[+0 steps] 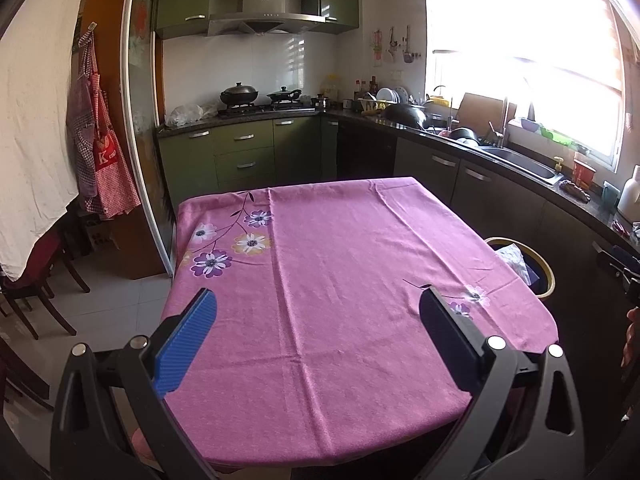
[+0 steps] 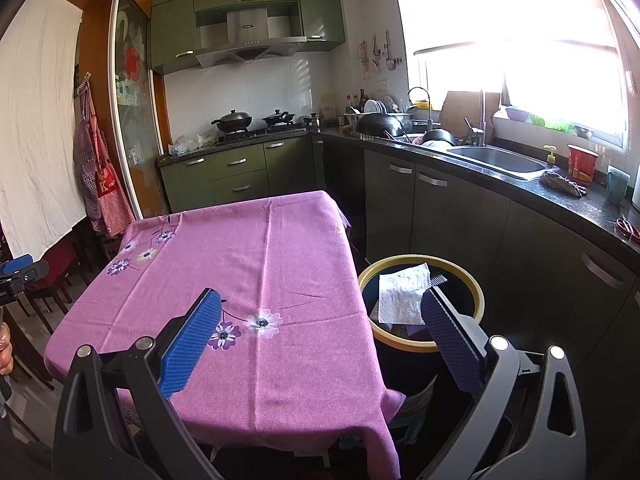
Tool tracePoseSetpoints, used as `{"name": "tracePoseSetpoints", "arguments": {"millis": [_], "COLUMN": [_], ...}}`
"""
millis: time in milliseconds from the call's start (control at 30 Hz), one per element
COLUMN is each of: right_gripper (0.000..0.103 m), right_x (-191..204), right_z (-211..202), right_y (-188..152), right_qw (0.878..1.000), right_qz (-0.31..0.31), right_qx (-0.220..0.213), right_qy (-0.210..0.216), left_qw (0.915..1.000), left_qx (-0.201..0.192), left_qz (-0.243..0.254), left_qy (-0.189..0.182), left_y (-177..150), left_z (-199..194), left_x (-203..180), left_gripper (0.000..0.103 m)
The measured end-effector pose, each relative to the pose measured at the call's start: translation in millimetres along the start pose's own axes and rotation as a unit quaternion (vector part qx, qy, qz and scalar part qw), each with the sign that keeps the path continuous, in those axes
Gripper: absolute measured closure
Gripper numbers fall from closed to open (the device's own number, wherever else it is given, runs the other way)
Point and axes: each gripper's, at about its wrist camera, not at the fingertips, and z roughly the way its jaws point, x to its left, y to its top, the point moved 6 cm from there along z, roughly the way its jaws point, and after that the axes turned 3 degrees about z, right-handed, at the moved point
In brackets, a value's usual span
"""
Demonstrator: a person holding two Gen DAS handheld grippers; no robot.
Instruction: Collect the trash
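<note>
A dark trash bin with a yellow rim (image 2: 478, 292) stands on the floor at the table's right side; it also shows in the left wrist view (image 1: 550, 276). A crumpled white paper (image 2: 402, 296) lies inside it, also seen from the left (image 1: 514, 258). The table has a pink flowered cloth (image 1: 340, 280) (image 2: 256, 280) with nothing on it. My left gripper (image 1: 318, 300) is open and empty above the table's near edge. My right gripper (image 2: 320, 302) is open and empty, above the table's right edge, its right finger over the bin.
A dark counter (image 2: 560, 196) with a sink (image 2: 500, 158), dishes and a red cup (image 2: 582, 164) runs along the right. A stove with pans (image 1: 260, 98) is at the back. Chairs (image 1: 36, 292) stand at the left. Aprons (image 1: 100, 152) hang by the sliding door.
</note>
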Motion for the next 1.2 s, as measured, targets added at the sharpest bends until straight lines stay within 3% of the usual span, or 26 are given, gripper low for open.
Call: {"name": "tracePoseSetpoints", "arguments": {"millis": [1200], "right_gripper": [0.005], "right_x": [-2.1], "right_z": [6.5], "right_y": [-2.9], "right_qw": [1.0], "right_qz": [-0.002], "right_qx": [0.005], "right_qy": [0.001], "left_qw": [0.9996], "left_qx": [0.012], "left_qz": [-0.014], "left_qy": [-0.02], "left_y": [0.1], "left_z": [15.5], "left_x": [-0.6], "left_gripper": [0.006]}}
